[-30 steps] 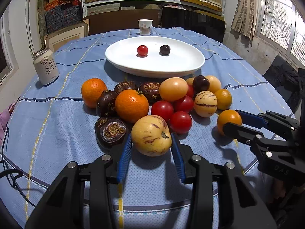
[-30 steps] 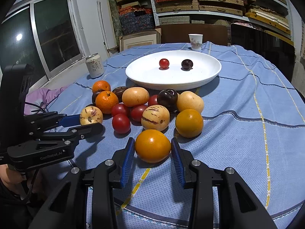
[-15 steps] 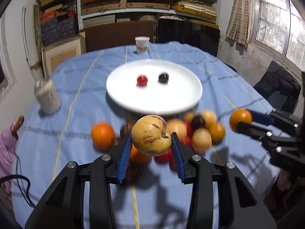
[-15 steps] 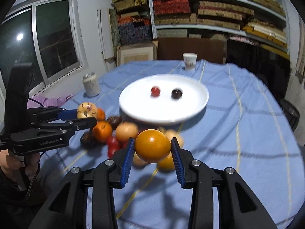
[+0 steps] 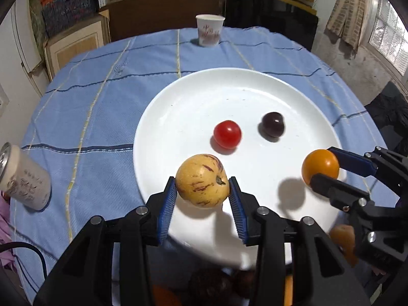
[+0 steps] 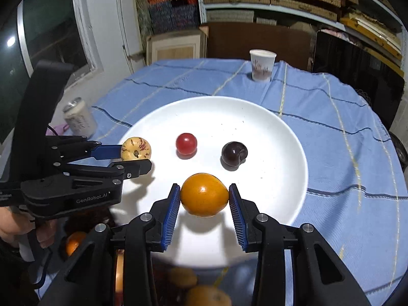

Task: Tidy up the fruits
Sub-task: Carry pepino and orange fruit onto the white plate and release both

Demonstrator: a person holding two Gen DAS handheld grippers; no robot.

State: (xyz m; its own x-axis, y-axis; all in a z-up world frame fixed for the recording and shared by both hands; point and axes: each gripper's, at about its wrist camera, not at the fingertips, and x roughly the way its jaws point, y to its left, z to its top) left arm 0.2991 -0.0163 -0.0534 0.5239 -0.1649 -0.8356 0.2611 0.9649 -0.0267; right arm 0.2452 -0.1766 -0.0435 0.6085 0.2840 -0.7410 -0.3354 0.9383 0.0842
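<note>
My left gripper (image 5: pixel 202 187) is shut on a yellow fruit with purple streaks (image 5: pixel 202 180), held in the air over the near left part of the white plate (image 5: pixel 178 107). My right gripper (image 6: pixel 204 196) is shut on a smooth orange fruit (image 6: pixel 204 195), held over the plate's (image 6: pixel 280 137) near edge. On the plate lie a red tomato (image 5: pixel 227 134) and a dark plum (image 5: pixel 273 124). In the right wrist view the left gripper (image 6: pixel 139 156) with its streaked fruit (image 6: pixel 136 149) hangs at the plate's left rim. In the left wrist view the right gripper (image 5: pixel 323 169) carries its orange fruit (image 5: pixel 320 166).
A paper cup (image 5: pixel 209 30) stands at the table's far edge. A drink can (image 5: pixel 23 179) stands left of the plate on the blue cloth (image 5: pixel 89 117). The remaining fruit pile (image 6: pixel 193 288) lies blurred under the grippers, near the front edge. A hand (image 6: pixel 15 229) holds the left gripper.
Both grippers lifted their fruits off the cloth and carried them forward from the pile to above the plate. The pile has slipped below the grippers.
</note>
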